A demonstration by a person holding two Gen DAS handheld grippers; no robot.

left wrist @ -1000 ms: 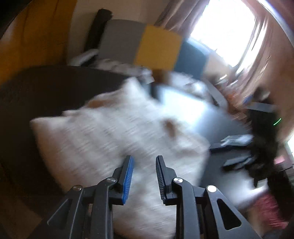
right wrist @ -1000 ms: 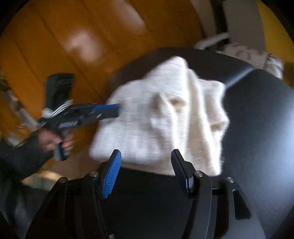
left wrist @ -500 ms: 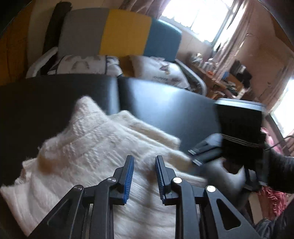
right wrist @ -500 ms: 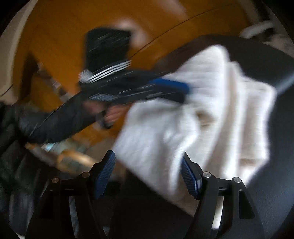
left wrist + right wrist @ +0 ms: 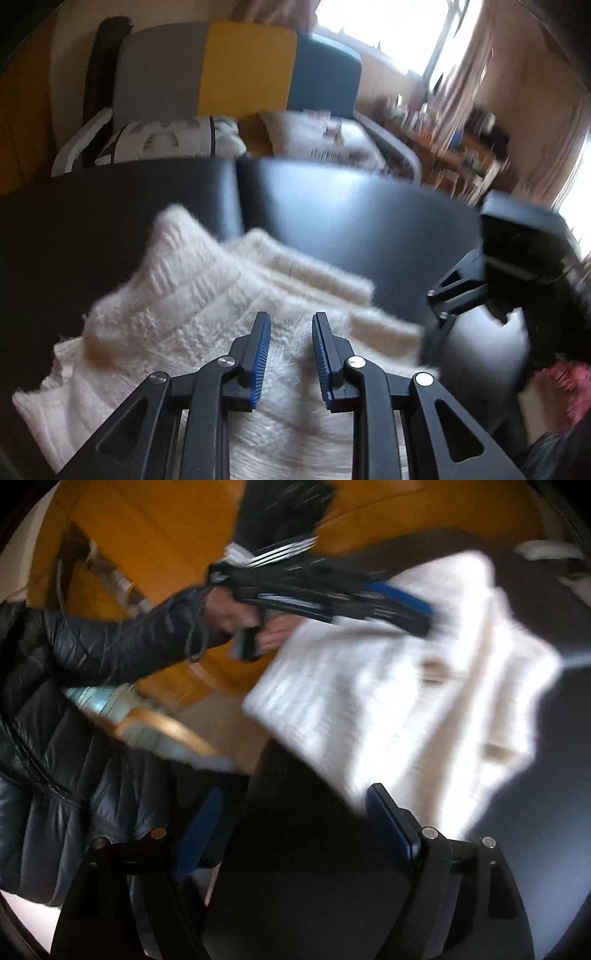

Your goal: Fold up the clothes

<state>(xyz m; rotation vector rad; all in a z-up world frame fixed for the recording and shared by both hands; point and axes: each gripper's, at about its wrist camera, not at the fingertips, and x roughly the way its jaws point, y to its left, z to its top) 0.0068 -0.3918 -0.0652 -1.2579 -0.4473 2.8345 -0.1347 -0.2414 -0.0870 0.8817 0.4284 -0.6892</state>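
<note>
While spread in soft folds over a smooth black table (image 5: pixel 369 229), cream knitted sweater (image 5: pixel 192 317), fuzzy and ribbed, thick cuffs bunched toward the far side. Left gripper (image 5: pixel 291 336) angled down just above the knit, blue ridged pads apart, nothing pinched. Right gripper (image 5: pixel 295 830) low at the table's near edge, jaws opening wide, nothing between them, sweater edge beside its right pad. Hand (image 5: pixel 236 616) in a dark puffy sleeve (image 5: pixel 110 642) gripping the left tool's handle.

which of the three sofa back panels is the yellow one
The middle panel. A grey panel sits on its left and a blue panel on its right, behind the black table.
</note>
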